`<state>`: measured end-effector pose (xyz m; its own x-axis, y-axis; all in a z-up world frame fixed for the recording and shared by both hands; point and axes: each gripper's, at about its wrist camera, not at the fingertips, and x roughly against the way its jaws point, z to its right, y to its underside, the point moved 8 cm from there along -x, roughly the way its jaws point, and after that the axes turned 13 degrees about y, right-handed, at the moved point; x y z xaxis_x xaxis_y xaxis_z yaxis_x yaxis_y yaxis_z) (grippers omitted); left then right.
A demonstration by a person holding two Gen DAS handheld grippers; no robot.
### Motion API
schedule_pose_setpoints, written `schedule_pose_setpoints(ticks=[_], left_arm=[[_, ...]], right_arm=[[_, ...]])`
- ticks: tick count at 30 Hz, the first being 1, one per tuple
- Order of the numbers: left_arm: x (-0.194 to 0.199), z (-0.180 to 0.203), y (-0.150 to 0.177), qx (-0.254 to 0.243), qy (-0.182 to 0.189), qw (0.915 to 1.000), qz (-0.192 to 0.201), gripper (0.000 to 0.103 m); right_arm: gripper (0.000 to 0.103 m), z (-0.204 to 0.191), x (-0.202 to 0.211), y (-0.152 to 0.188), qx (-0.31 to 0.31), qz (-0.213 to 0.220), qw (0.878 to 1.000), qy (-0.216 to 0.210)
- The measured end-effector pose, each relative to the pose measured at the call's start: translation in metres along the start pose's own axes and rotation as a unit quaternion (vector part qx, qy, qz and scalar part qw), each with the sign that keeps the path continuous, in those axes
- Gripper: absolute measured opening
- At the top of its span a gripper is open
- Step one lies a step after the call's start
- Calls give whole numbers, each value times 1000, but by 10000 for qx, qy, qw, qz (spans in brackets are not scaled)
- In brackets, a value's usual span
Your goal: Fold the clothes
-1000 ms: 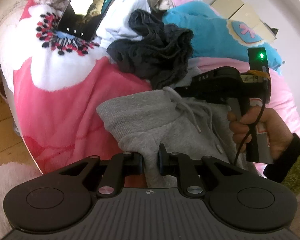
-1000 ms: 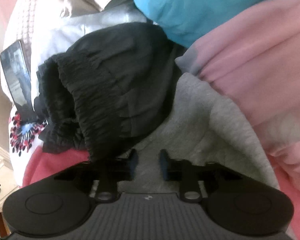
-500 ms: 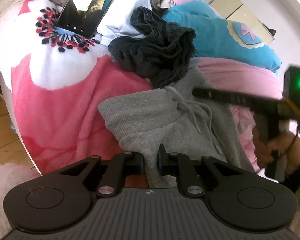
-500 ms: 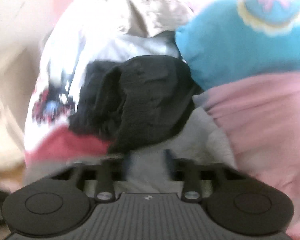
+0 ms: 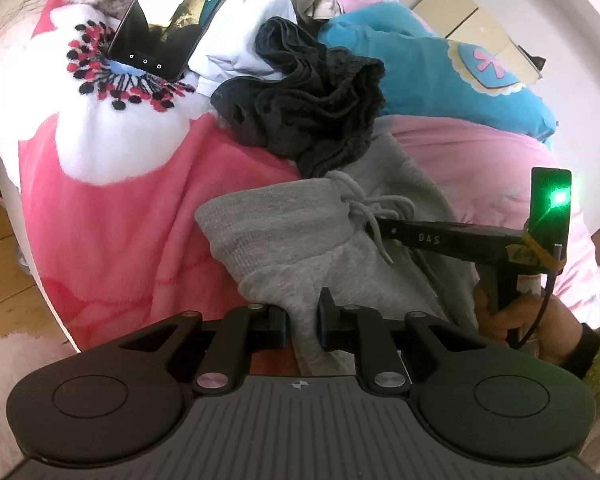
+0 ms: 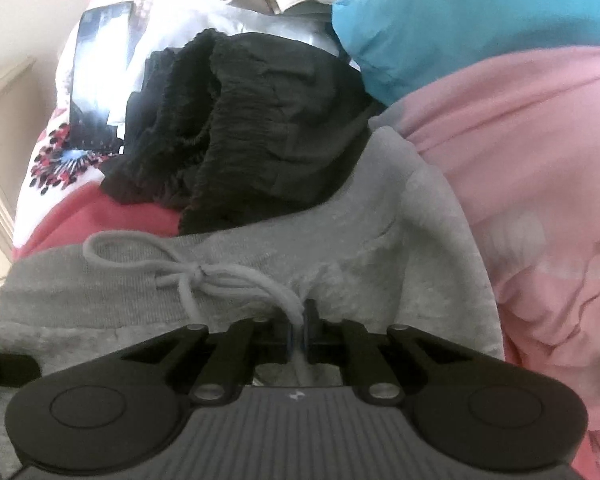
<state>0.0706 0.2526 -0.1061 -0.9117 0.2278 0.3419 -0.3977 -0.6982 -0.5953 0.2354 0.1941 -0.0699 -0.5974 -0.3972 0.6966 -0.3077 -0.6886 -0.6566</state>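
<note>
Grey sweatpants (image 5: 284, 232) lie bunched on a pink flowered blanket (image 5: 120, 220), waistband towards the black garment. My left gripper (image 5: 303, 312) is shut on a fold of their grey fabric near the blanket's front edge. In the left wrist view my right gripper (image 5: 378, 227) reaches in from the right, held by a hand (image 5: 516, 316), with its tips at the knotted drawstring (image 5: 364, 208). The right wrist view shows my right gripper (image 6: 299, 320) shut on one strand of that drawstring (image 6: 228, 276), the cord running down between the pads over the sweatpants (image 6: 360, 264).
A crumpled black garment (image 5: 312, 112) lies just behind the waistband. A phone (image 5: 160, 28) rests on the blanket's flower print at the back left. A blue cushion (image 5: 440, 72) and pale clothes (image 5: 244, 40) sit behind. Wooden floor (image 5: 4, 248) shows at the left.
My right gripper swung away from the cloth under the black garment, opened, came back to the waistband and closed on the drawstring. My left gripper kept still on its grey fold.
</note>
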Motion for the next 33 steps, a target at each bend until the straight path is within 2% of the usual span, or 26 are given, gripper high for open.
schedule_pose_setpoints(ticks=[5,9,12,15,16,17,19,23,26,29,33], left_arm=[[0,-1,0,-22,3,10000,-23,14],[-1,0,0,-35,-38,10000,-52,15],[0,2,0,-79,-90,9999,-22,14],[5,5,-3,-109,-127,9998,68,11],[7,6,-5,-118,-127,9998,91,9],[8,7,-6,-113,-127,9998,102,9],[11,6,-9,-36,-135,9999,71,8],[10,-2,-11,215,-134,9997,-74,8],[3,-11,-10,465,-115,9985,-270,8],[1,-12,-12,584,-128,9974,-402,12],[8,-6,-11,490,-312,9970,-504,20]], right_arm=[[4,3,0,-10,-230,127,9996,-92],[5,-5,-12,-9,-235,4,9997,-22],[6,-4,-6,-7,-226,81,9997,76],[24,6,7,-4,-388,44,9992,108],[34,13,17,-2,-514,105,9985,119],[38,19,28,0,-638,171,9977,131],[40,34,55,7,-858,339,9956,155],[44,67,116,31,-1289,569,9897,266],[45,78,152,61,-1483,473,9878,101],[46,64,179,98,-1228,333,9919,14],[47,50,207,139,-940,302,9946,306]])
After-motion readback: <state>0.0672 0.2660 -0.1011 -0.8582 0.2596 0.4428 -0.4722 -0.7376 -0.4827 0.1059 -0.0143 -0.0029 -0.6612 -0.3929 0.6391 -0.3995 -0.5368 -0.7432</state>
